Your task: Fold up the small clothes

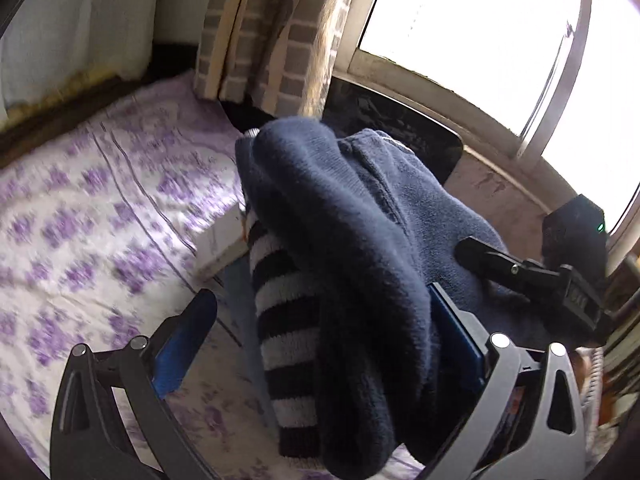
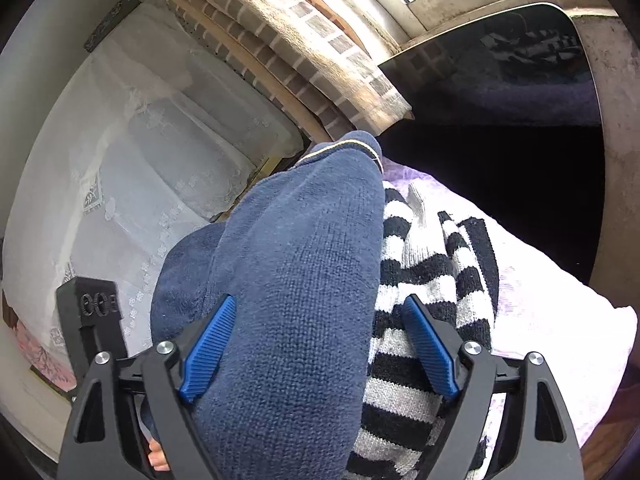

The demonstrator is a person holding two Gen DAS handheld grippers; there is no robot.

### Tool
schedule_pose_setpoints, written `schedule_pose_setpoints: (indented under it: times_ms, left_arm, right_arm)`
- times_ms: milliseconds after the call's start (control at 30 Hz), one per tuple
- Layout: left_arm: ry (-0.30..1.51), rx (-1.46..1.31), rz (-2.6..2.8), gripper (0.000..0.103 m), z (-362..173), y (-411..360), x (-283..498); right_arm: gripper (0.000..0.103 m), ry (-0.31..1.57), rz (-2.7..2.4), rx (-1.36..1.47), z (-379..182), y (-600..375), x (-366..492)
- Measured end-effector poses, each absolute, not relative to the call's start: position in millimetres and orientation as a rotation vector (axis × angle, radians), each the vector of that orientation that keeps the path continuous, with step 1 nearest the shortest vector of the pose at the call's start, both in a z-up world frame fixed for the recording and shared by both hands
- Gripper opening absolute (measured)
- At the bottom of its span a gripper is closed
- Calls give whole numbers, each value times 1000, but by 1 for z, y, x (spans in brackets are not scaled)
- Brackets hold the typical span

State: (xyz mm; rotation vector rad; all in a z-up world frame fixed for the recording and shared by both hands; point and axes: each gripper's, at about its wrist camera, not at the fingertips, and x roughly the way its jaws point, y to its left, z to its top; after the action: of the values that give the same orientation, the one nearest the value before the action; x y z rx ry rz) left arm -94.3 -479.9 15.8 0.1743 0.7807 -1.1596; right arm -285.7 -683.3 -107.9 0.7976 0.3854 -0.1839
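Observation:
A small navy knit sweater point(image 1: 340, 216) with black-and-white striped parts point(image 1: 284, 304) hangs lifted above the bed. My left gripper point(image 1: 320, 320) has its jaws wide apart; the cloth drapes between them and against the right pad point(image 1: 456, 332), while the left pad point(image 1: 180, 344) is bare. In the right wrist view the navy fabric point(image 2: 288, 280) and striped part point(image 2: 432, 280) fill the gap of my right gripper point(image 2: 320, 340), whose blue pads point(image 2: 208, 344) press the bunched cloth from both sides. The right gripper's body point(image 1: 540, 276) shows beyond the sweater.
A white bedsheet with purple flowers point(image 1: 80, 220) covers the bed at the left. A brick-pattern curtain point(image 1: 272, 40) and a bright window point(image 1: 480, 32) stand behind. A dark glossy panel point(image 2: 500, 72) and a lace-covered white unit point(image 2: 140, 160) lie beyond.

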Motion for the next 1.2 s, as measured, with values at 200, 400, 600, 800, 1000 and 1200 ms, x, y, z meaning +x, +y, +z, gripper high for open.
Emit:
schedule_pose_setpoints:
  times_ms: [200, 400, 600, 800, 1000, 1200]
  left_arm:
    - [778, 169, -1123, 99, 7, -480, -96]
    - [821, 121, -1116, 99, 1, -481, -85]
    - [745, 158, -1087, 99, 14, -476, -97]
    - [708, 144, -1037, 98, 24, -463, -105]
    - [634, 129, -1003, 98, 36, -439, -119]
    - [531, 185, -935, 98, 53, -422, -146]
  right_arm:
    - [88, 394, -228, 787, -107, -678, -284]
    - [89, 392, -234, 810, -112, -683, -280]
    - [91, 407, -280, 742, -94, -673, -284]
    - [95, 380, -385, 527, -57, -641, -301]
    - [99, 341, -420, 444, -35, -615, -330]
    - [99, 380, -434, 392, -28, -593, -349]
